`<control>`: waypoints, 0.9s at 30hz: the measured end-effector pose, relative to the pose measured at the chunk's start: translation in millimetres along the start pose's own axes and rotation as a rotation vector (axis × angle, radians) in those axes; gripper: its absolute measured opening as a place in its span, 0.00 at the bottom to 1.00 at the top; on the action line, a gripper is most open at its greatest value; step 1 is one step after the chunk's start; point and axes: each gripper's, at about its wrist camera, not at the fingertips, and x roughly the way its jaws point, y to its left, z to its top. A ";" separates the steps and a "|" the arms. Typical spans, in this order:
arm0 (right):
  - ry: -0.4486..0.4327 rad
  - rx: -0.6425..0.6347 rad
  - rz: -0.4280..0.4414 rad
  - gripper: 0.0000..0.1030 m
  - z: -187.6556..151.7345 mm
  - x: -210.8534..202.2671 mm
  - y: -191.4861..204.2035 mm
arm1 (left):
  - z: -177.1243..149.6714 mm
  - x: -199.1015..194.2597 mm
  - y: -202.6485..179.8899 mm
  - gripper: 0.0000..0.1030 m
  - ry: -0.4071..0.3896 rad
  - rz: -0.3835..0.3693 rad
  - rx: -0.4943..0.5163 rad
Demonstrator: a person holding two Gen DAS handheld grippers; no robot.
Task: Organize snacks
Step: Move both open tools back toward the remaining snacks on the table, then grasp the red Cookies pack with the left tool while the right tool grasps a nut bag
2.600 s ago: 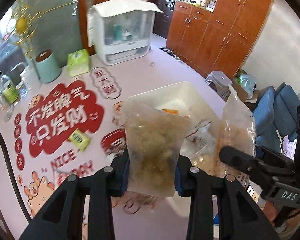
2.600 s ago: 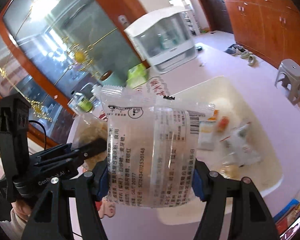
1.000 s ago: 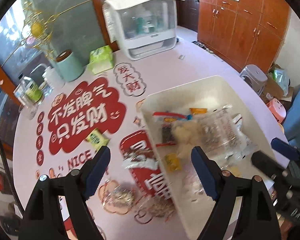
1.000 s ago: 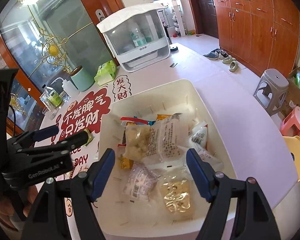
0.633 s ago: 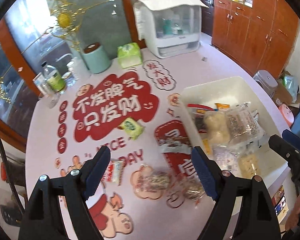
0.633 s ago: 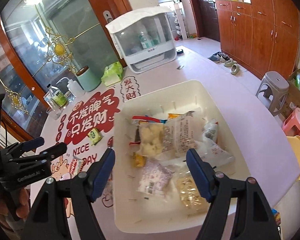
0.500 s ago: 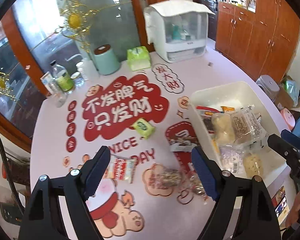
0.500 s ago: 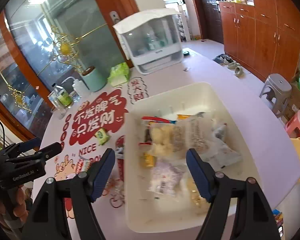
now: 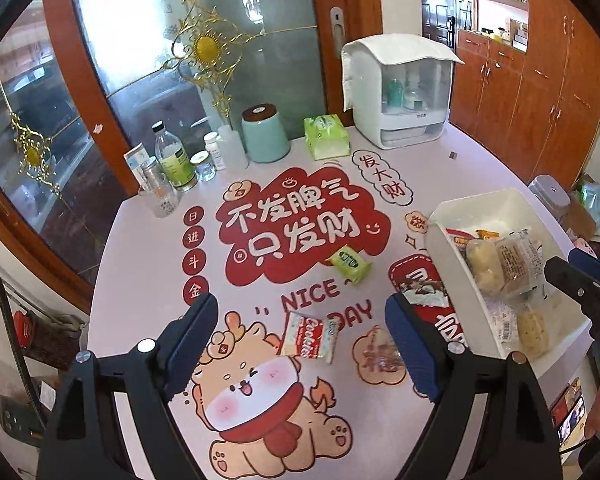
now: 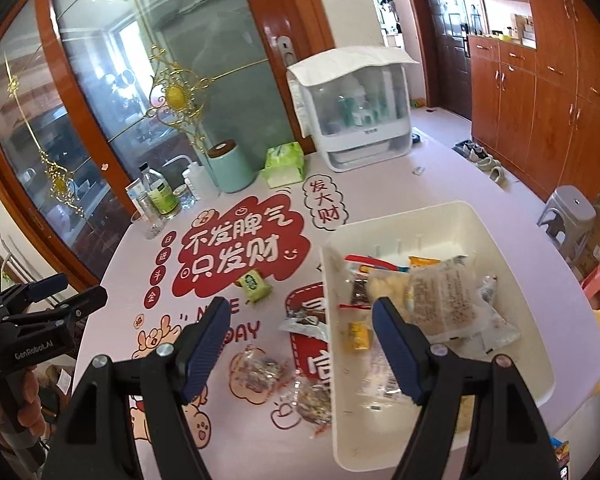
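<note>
A white bin (image 9: 436,236) (image 10: 512,264) at the table's right holds several snack packets, with two clear bags (image 10: 440,294) on top. Loose on the table lie a green packet (image 9: 349,263) (image 10: 254,283), a red-and-white cookie packet (image 9: 309,336), a dark-printed packet (image 9: 422,294) (image 10: 305,322) by the bin's left wall, and two clear candy packets (image 10: 256,368) (image 10: 314,398). My left gripper (image 9: 300,346) is open and empty, held high above the cookie packet. My right gripper (image 10: 298,344) is open and empty above the bin's left edge.
Along the table's far edge stand bottles and jars (image 9: 172,164), a mint canister (image 9: 265,133), a green tissue pack (image 9: 326,138) and a white cabinet (image 9: 398,92). A glass door stands behind. Wooden cupboards (image 10: 540,92) and a grey stool (image 10: 568,210) are to the right.
Both grippers dropped their clear bags into the bin and opened. Both have since pulled back and up, the left one toward the left over the table.
</note>
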 end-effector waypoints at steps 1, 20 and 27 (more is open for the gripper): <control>0.006 -0.005 -0.002 0.72 -0.7 2.9 5.4 | -2.2 2.4 4.2 0.82 0.004 -0.006 -0.002; 0.255 -0.301 0.016 0.72 -64.8 121.7 80.2 | -54.5 153.5 34.4 0.83 0.273 -0.176 -0.009; 0.412 -0.438 0.036 0.72 -87.7 171.9 82.4 | -70.1 208.1 15.3 0.83 0.385 -0.218 0.034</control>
